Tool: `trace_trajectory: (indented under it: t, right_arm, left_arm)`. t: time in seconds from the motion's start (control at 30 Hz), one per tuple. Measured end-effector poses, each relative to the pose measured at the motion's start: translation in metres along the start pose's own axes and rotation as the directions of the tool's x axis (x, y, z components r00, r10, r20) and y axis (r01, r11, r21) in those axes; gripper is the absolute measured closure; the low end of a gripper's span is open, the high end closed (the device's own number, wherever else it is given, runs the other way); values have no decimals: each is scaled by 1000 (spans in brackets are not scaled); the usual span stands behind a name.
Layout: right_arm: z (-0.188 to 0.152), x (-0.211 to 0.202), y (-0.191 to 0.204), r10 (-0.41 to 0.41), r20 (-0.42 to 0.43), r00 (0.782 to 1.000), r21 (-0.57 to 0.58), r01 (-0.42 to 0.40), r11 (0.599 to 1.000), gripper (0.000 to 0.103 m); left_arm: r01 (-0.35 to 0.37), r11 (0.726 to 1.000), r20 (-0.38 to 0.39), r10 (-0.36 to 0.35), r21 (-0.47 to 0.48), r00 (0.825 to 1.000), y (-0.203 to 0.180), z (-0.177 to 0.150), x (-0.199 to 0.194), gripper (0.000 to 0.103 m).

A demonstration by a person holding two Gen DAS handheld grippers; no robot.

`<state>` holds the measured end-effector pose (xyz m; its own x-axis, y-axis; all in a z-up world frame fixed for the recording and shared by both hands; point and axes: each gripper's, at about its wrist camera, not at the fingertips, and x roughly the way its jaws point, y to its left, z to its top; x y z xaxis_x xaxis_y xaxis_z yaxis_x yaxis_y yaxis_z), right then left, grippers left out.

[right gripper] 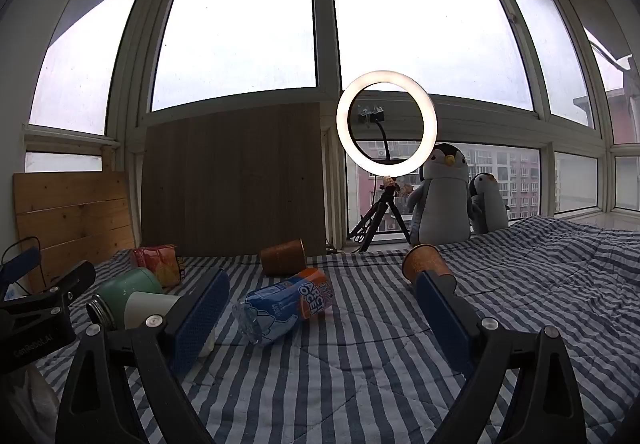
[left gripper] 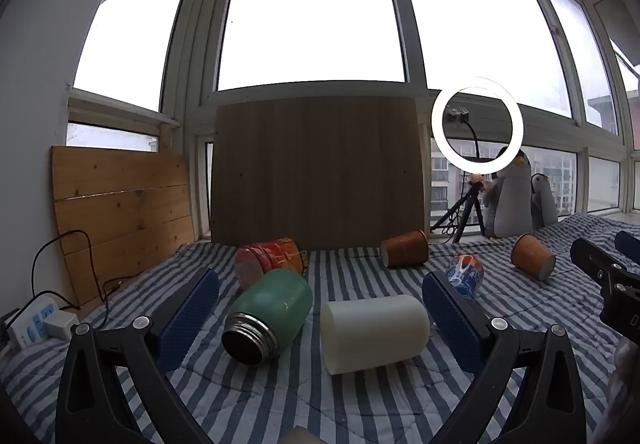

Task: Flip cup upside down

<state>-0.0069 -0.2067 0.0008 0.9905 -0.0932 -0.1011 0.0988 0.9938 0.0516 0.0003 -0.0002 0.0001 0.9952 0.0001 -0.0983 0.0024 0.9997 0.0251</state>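
Note:
Several cups lie on their sides on a blue-striped quilt (left gripper: 352,404). In the left wrist view a white cup (left gripper: 374,332) and a green steel-rimmed cup (left gripper: 270,316) lie between my open left gripper (left gripper: 320,292) fingers, not touched. A red cup (left gripper: 268,260), a brown cup (left gripper: 404,248), a blue printed cup (left gripper: 464,276) and another brown cup (left gripper: 534,256) lie beyond. In the right wrist view my right gripper (right gripper: 322,292) is open and empty, with the blue clear cup (right gripper: 286,304) lying between and beyond its fingers.
A dark wooden board (left gripper: 316,172) and a pine board (left gripper: 120,212) lean against the window. A ring light on a tripod (right gripper: 386,124) and two plush penguins (right gripper: 444,192) stand at the back. A power strip (left gripper: 36,324) lies at the left edge.

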Motion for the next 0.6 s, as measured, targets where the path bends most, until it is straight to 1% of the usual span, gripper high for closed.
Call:
trace_trajectory:
  t: [0.27, 0.6]
  right_arm:
    - [-1, 1, 0, 0, -2, 1000, 0, 0, 1000, 11]
    - [1, 0, -1, 0, 2, 1000, 2, 0, 1000, 11]
  left_arm:
    - [1, 1000, 2, -1, 1, 1000, 0, 0, -2, 0]
    - [1, 1000, -17, -1, 5, 1000, -5, -3, 4, 0]
